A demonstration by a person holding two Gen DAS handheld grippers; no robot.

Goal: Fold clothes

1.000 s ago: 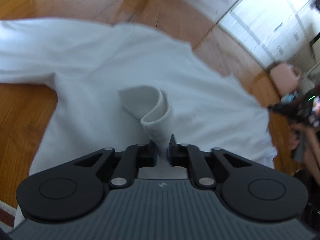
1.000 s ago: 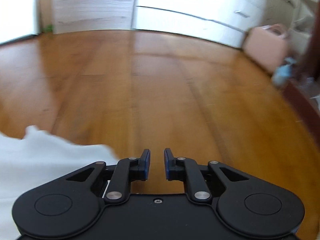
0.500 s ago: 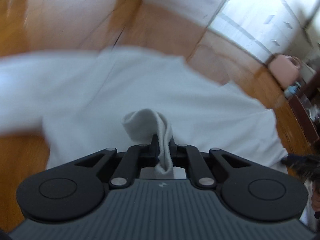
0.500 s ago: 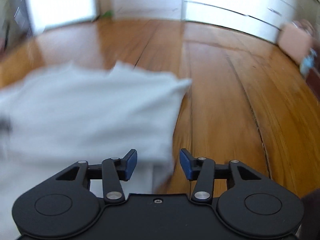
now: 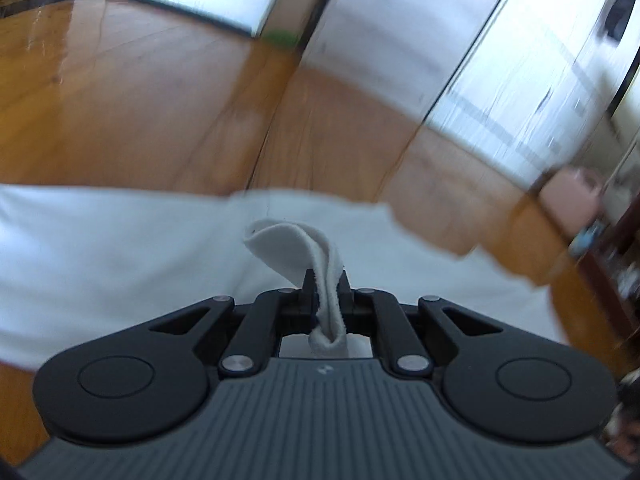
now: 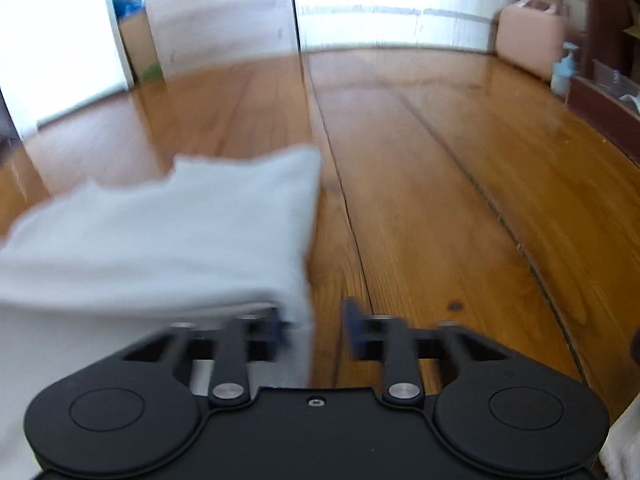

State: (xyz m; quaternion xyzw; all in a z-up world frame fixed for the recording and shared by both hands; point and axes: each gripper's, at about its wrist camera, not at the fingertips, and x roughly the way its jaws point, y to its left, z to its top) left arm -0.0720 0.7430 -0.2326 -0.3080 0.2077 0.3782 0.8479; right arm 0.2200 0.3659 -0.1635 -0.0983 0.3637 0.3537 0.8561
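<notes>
Through the left view, your left claw [image 5: 326,294] is clamped on a doubled edge of the white garment [image 5: 120,248], which spreads across the wooden floor [image 5: 140,120] ahead. Through the right view, your right claw [image 6: 314,330] is closing with the garment's right edge [image 6: 304,320] just inside its left finger, not yet pinched; the cloth runs leftward from there.

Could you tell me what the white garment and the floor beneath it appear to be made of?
White garment: soft matte knit, probably cotton jersey; its pinched edge curls limply and looks fuzzy. Floor: wooden planks, glossy varnish; grain, seams and window glare show.
</notes>
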